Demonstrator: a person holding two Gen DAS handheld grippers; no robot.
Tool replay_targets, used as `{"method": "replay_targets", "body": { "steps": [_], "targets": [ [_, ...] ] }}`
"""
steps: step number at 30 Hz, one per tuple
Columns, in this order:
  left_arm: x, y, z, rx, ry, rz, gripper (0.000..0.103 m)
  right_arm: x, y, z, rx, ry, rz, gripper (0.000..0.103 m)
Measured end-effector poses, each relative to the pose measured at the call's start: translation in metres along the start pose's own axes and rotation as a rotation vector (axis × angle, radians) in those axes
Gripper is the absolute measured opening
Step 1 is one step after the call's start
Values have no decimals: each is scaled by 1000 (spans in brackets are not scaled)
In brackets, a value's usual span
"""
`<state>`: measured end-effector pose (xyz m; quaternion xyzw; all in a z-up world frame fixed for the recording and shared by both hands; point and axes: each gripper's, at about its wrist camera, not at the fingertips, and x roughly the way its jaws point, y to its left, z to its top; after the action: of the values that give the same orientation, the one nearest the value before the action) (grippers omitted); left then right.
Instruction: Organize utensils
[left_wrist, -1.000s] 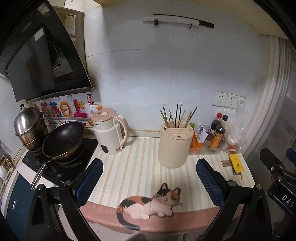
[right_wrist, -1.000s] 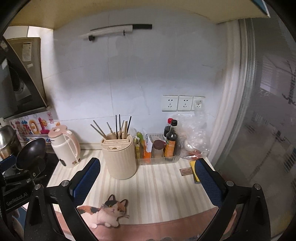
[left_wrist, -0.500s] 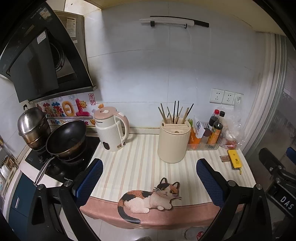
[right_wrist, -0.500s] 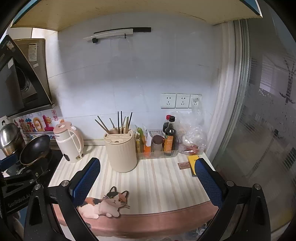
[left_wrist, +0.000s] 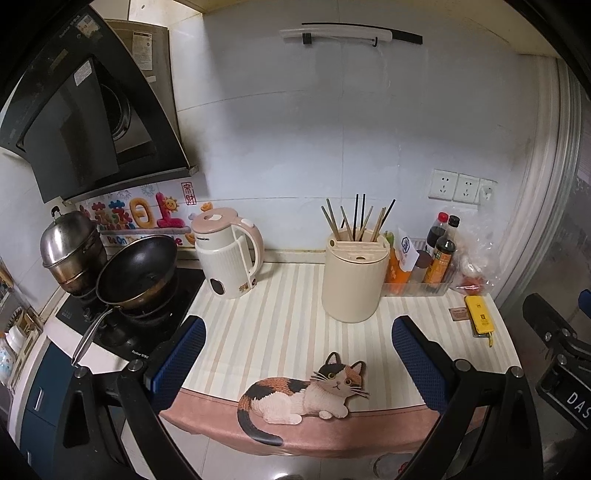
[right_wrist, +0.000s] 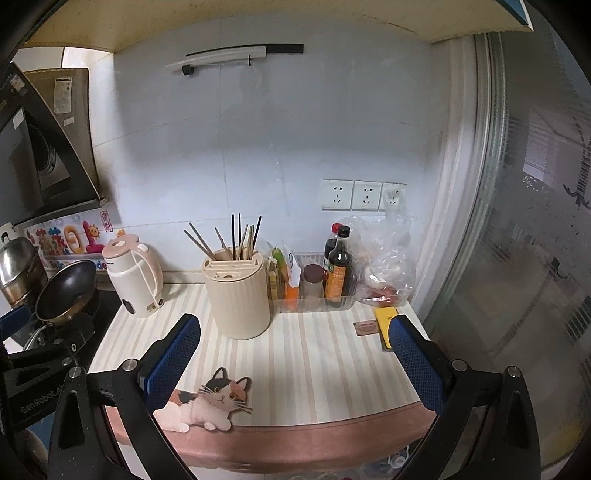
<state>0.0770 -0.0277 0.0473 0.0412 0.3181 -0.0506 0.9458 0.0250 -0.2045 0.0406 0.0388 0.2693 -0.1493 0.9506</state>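
A kitchen counter (left_wrist: 280, 325), covered by a cream striped mat with a pink front border, is seen from in front by both wrist cameras. At its left end a black hob (left_wrist: 122, 325) is occupied by a dark frying pan (left_wrist: 138, 267) and, behind it, a stacked steel pot (left_wrist: 72, 251). Near the back edge, just right of the hob, a cream and pink electric kettle (left_wrist: 227, 254) is stood. Right of centre, towards the back edge, the cream ribbed utensil holder (left_wrist: 352, 278) is placed upright, and a bundle of chopsticks (left_wrist: 360, 219) is held in its rear slots, fanned out and pointing upward. Just beside the holder on its right, a clear tray of sauce bottles (right_wrist: 338, 269) is set against the wall, with a plastic bag (right_wrist: 384, 258) beyond it in the back right corner. A yellow flat object (left_wrist: 479, 320) is laid near the right edge. A calico cat figure (left_wrist: 306, 397) is printed across the front border. The left gripper (left_wrist: 295, 354) is held wide open over the front edge, with nothing between its blue pads. The right gripper (right_wrist: 291, 354) is likewise spread open and empty above the front edge, well apart from the holder.
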Motion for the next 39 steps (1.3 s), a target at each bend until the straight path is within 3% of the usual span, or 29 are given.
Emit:
{"method": "replay_targets", "body": {
  "steps": [39],
  "targets": [
    [7, -15, 4, -1, -1, -4, 103, 15, -4, -3, 6, 25, -6, 103]
  ]
}}
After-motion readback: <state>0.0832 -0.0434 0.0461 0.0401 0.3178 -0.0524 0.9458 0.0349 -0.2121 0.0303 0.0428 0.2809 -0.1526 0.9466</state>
